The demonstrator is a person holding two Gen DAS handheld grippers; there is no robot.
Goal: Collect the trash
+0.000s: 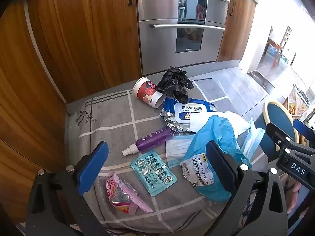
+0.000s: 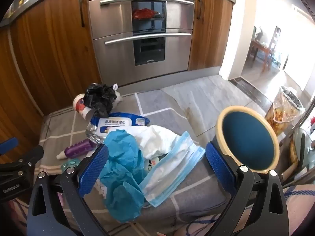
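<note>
**Trash spread over a grey checked mat, both tongs spread wide**

Trash lay scattered on a grey checked mat (image 1: 118, 118) on the kitchen floor, in front of wooden cabinets (image 1: 78, 39) and a steel oven (image 1: 181, 23).

In the left wrist view, the left tongs (image 1: 157, 169) stood wide apart with nothing between the pads, hovering over the mat. Between the fingers lay a teal blister pack (image 1: 153, 173). At 7 o'clock from it sat a pink snack wrapper (image 1: 122, 194). At 12 o'clock from the pack lay a purple spray bottle (image 1: 151, 140) on its side. A blue plastic bag (image 1: 212, 141) with a shipping label (image 1: 198, 171) lay at 3 o'clock, partly behind the right finger. Further up, a wet-wipes pack (image 1: 190, 110) sat below a crumpled black bag (image 1: 175, 84), with a paper cup (image 1: 147, 94) tipped over at 9 o'clock from the black bag. The right tongs (image 1: 291, 143) entered at the 3 o'clock edge, near a blue bin with a cream rim (image 1: 279, 118).

In the right wrist view, the right tongs (image 2: 157, 165) were likewise released, gripping nothing. Between the fingers lay the blue plastic bag (image 2: 122, 167) and a blue face mask (image 2: 173, 167), touching each other, with white crumpled paper (image 2: 157, 139) at 12 o'clock. The bin (image 2: 248, 139) stood at 3 o'clock, just beside the right finger. The left tongs (image 2: 11, 153) showed at 9 o'clock.
</note>
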